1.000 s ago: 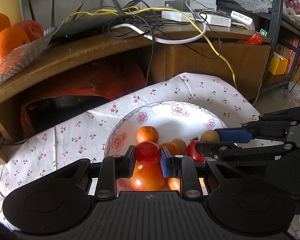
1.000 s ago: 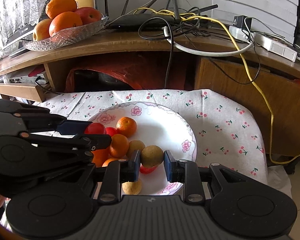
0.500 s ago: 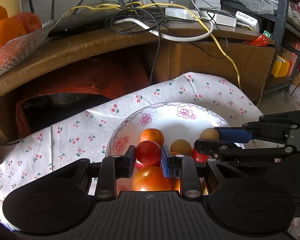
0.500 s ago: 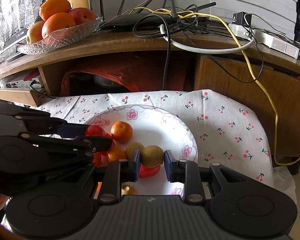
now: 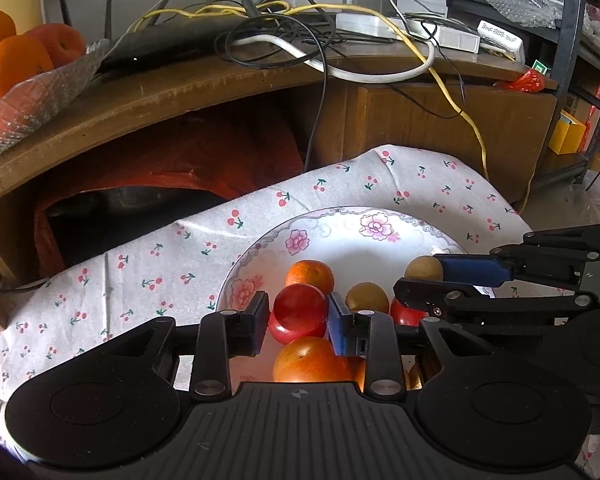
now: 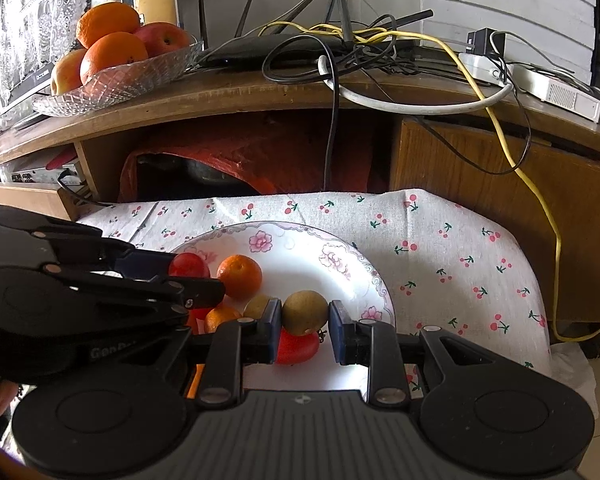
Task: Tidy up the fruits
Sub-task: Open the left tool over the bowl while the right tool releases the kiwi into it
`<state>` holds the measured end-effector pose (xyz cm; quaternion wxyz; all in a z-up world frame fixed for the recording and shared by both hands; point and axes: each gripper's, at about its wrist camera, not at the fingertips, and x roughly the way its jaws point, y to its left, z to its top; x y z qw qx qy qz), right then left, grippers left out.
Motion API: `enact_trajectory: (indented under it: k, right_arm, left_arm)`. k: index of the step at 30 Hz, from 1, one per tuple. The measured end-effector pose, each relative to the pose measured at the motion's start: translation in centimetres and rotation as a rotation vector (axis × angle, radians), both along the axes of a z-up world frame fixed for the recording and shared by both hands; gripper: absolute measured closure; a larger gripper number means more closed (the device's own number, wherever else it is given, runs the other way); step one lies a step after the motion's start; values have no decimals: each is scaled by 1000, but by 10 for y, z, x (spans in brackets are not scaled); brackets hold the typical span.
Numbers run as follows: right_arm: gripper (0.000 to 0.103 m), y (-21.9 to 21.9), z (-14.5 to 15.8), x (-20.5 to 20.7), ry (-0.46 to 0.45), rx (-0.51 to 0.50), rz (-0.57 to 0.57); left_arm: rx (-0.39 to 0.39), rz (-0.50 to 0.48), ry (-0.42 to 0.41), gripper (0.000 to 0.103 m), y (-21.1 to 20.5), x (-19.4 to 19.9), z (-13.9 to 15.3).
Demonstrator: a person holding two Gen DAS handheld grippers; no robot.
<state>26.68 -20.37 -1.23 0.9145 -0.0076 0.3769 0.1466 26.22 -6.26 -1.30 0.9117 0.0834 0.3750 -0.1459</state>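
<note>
Above a flowered plate (image 5: 300, 236) of fruit, the left gripper (image 5: 298, 322) is opening around a red fruit (image 5: 300, 304), a gap showing beside its left finger. The right gripper (image 6: 305, 326), just beside it, pinches a brown kiwi (image 6: 305, 312) over the plate's right half.

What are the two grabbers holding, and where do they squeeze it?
The right gripper pinches a brown kiwi by its two sides. The left gripper is opening around a red fruit; a gap shows at its left side.
</note>
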Motion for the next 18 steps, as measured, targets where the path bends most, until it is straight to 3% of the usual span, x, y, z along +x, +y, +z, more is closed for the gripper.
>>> enact_trajectory:
  k: [18]
  right_arm:
    - [75,-7,6,-10,26,22,-23]
  left_arm:
    - [-3,5,-8,53,-1,-12,6]
